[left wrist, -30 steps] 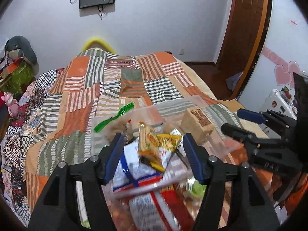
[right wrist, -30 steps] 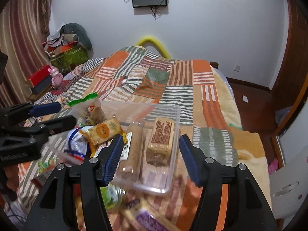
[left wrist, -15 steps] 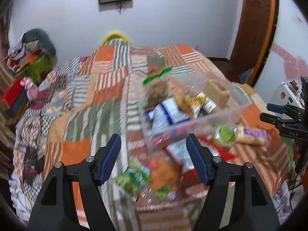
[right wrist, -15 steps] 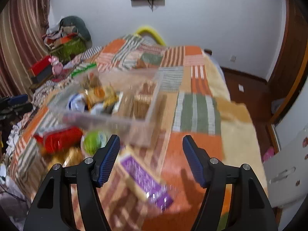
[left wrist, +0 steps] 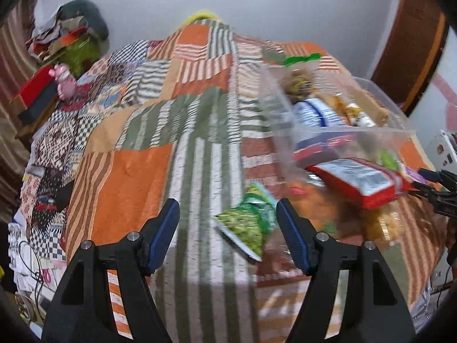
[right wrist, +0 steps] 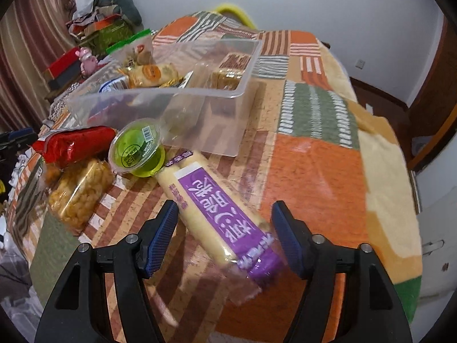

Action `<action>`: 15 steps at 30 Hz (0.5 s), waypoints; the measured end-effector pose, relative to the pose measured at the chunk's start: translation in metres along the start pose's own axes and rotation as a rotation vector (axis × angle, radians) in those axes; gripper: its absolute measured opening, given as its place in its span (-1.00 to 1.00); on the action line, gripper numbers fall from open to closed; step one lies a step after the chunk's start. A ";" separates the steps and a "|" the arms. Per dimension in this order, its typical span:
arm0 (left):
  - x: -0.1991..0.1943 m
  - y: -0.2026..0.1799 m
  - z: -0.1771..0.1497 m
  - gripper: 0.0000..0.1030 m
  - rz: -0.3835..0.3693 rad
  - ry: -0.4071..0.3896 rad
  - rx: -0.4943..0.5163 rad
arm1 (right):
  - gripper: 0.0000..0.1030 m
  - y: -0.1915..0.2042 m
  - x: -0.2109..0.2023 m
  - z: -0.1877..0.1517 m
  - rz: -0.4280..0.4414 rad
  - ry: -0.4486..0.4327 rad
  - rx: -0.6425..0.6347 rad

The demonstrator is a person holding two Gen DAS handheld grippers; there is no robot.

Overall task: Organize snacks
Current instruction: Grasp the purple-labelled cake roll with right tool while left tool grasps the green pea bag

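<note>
**Right wrist view: gripper above a purple-labelled snack pack**

The right gripper (right wrist: 224,235) is seen with its jaws apart, having just been opening; the near end of a long pale snack pack with a purple label (right wrist: 220,214) lies between them, untouched by the pads. A green jelly cup (right wrist: 137,150) rests against the pack's far end. Beside the cup lie a red packet (right wrist: 74,143) and a clear bag of yellow puffs (right wrist: 80,193). Behind these stands a clear plastic bin (right wrist: 200,123) holding several wrapped snacks. Everything is carried by a bed with a patchwork cover (right wrist: 314,171).
</note>
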State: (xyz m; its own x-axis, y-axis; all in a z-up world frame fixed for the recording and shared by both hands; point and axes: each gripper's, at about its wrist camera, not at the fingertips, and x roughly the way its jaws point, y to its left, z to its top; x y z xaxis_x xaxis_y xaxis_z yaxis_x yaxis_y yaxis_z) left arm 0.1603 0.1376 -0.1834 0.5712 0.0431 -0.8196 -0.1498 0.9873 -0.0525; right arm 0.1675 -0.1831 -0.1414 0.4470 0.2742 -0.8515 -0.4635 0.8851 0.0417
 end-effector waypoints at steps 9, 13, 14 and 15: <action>0.042 0.014 -0.009 0.36 -0.011 0.088 -0.035 | 0.24 0.018 -0.004 -0.014 0.062 0.026 -0.029; 0.040 0.003 -0.021 0.36 -0.051 0.108 -0.011 | 0.22 0.030 -0.008 -0.023 0.094 0.037 -0.046; 0.039 0.000 -0.025 0.36 -0.061 0.115 -0.003 | 0.21 0.033 -0.009 -0.025 0.099 0.038 -0.053; 0.039 -0.003 -0.028 0.36 -0.069 0.123 0.008 | 0.19 0.036 -0.010 -0.026 0.109 0.036 -0.053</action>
State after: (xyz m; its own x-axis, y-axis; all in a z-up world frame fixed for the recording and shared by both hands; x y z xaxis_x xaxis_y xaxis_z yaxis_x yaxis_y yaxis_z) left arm 0.1601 0.1319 -0.2312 0.4763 -0.0438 -0.8782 -0.1067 0.9885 -0.1072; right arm 0.1268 -0.1639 -0.1449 0.3640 0.3535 -0.8617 -0.5482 0.8293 0.1086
